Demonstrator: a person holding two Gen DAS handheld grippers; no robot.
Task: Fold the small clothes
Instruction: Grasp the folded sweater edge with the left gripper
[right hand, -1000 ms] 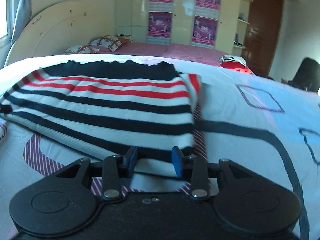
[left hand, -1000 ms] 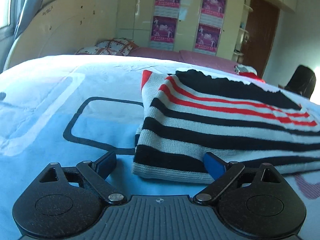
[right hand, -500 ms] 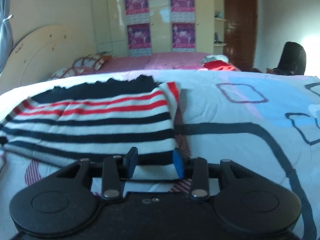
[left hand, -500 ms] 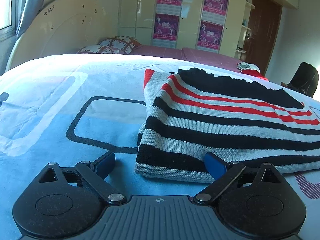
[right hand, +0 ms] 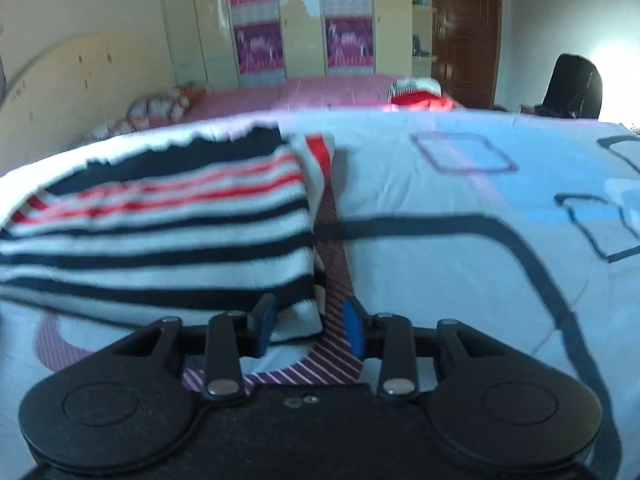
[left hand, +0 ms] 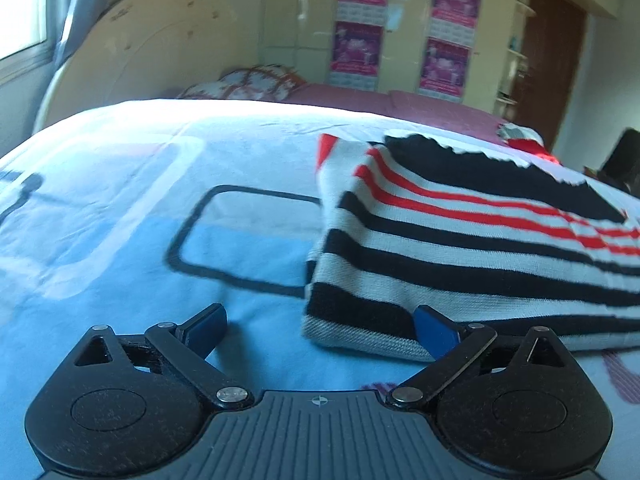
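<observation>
From the left wrist camera, the left gripper (left hand: 318, 330) has its two blue fingers (left hand: 206, 326) spread wide apart. A folded knitted sweater with black, white and red stripes (left hand: 460, 248) lies on the light blue bed sheet with dark square outlines (left hand: 120, 220), in front of the gripper and to its right. The sweater's near left corner sits between the fingers, close to the right one. I cannot tell if that finger touches it. Far ahead stands a cream cupboard with purple posters (left hand: 400, 28). From the right wrist camera, the right gripper (right hand: 308, 328) has its fingers partly apart, not pressed together. The sweater (right hand: 160, 232) lies in front and to the left. Its near right corner sits between the fingers, but they do not look like they squeeze it. The picture is blurry. A black chair (right hand: 572, 88) stands far off to the right.
</observation>
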